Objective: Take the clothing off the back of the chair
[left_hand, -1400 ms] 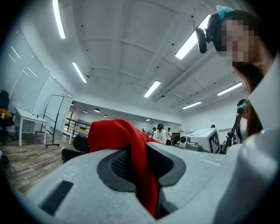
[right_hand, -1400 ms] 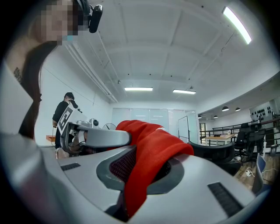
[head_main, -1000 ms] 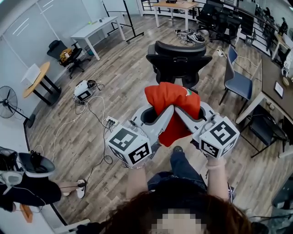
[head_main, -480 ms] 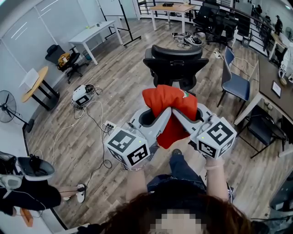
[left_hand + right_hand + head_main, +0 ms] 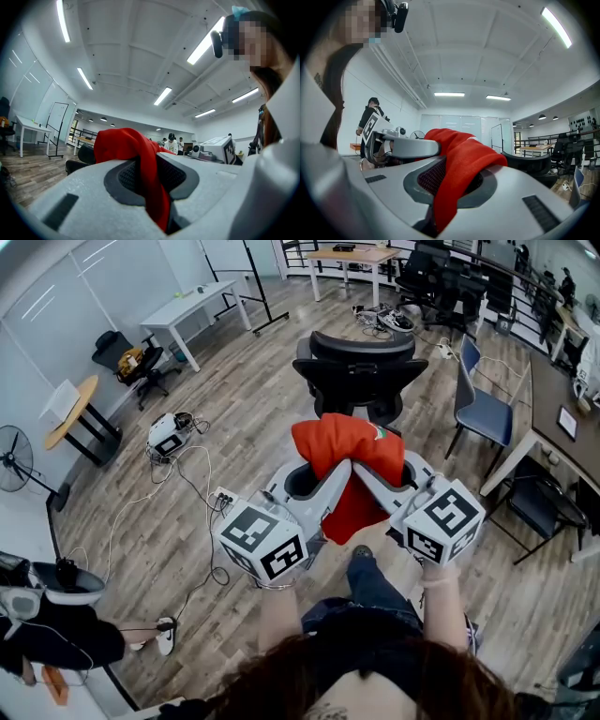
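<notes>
A red piece of clothing (image 5: 347, 446) hangs bunched in the air between both grippers, clear of the black office chair (image 5: 361, 367) that stands beyond it. My left gripper (image 5: 342, 470) is shut on the garment's left part, and red cloth (image 5: 140, 164) runs down between its jaws. My right gripper (image 5: 364, 470) is shut on the right part, with red cloth (image 5: 459, 173) draped over and pinched in its jaws. The two grippers meet tip to tip under the bundle. The chair's back carries nothing.
A blue chair (image 5: 487, 409) and a dark desk (image 5: 562, 418) stand at the right. White tables (image 5: 192, 306) sit at the back left, a round wooden table (image 5: 70, 409) and a fan (image 5: 14, 451) at the left. Cables and a power strip (image 5: 225, 493) lie on the wooden floor.
None of the held cloth or the grippers has moved noticeably; the view shifted slightly a second ago, then stayed.
</notes>
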A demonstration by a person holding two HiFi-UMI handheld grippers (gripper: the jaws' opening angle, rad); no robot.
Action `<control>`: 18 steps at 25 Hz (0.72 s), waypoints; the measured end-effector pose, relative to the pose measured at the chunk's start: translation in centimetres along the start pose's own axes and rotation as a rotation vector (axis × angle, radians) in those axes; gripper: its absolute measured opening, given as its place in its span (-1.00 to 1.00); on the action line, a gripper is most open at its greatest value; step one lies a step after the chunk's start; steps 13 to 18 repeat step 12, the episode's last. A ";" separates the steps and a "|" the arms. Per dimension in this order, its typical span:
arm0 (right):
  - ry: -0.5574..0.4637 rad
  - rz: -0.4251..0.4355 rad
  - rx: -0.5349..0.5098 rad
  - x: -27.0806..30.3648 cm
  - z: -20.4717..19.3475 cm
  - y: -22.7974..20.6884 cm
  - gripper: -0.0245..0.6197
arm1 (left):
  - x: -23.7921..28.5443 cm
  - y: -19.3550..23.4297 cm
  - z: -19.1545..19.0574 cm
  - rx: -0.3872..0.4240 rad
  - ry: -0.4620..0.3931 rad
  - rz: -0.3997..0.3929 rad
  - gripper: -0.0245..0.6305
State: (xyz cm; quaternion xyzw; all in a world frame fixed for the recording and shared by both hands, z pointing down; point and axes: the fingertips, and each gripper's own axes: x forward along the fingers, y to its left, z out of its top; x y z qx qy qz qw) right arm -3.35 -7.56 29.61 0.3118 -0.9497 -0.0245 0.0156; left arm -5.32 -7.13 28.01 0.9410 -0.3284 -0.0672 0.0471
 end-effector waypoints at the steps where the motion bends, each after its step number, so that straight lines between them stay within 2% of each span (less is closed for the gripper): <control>1: 0.001 -0.001 0.000 0.1 0.0 0.0 -0.76 | 0.0 0.1 0.0 -0.002 0.000 0.000 -0.69; 18: 0.001 -0.004 -0.001 -0.1 0.0 -0.5 -0.76 | 0.5 0.0 0.0 -0.001 0.006 -0.004 -0.69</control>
